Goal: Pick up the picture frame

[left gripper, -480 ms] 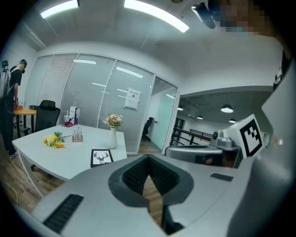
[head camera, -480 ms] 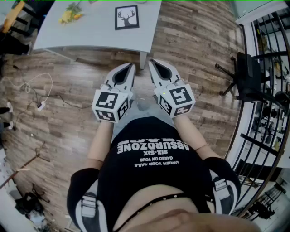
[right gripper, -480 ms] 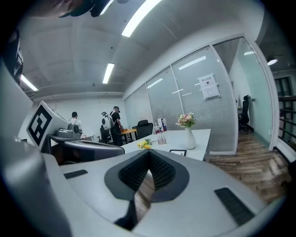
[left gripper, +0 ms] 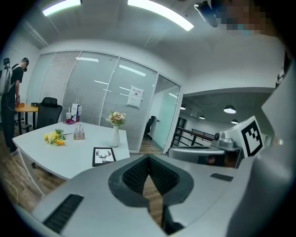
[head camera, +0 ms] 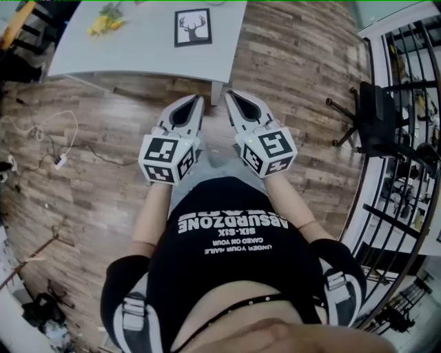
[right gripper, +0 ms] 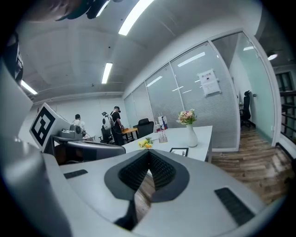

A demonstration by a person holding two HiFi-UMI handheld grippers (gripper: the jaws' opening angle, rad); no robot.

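The picture frame (head camera: 193,26), black-edged with a deer-head print, lies flat near the front corner of the pale grey table (head camera: 138,48). It also shows small in the left gripper view, picture frame (left gripper: 104,155), and in the right gripper view, picture frame (right gripper: 178,151). My left gripper (head camera: 200,98) and right gripper (head camera: 228,93) hang side by side over the wooden floor, short of the table's front edge. Both are shut with nothing between their jaws. Neither touches the frame.
Yellow flowers (head camera: 105,21) lie on the table's left part, and a white vase of flowers (left gripper: 115,129) stands behind the frame. A black office chair (head camera: 375,117) and a black railing (head camera: 406,158) are at the right. Cables (head camera: 48,141) trail on the floor at left. People stand far off (right gripper: 113,122).
Both grippers have stayed where they were, still shut. The view has shifted only slightly.
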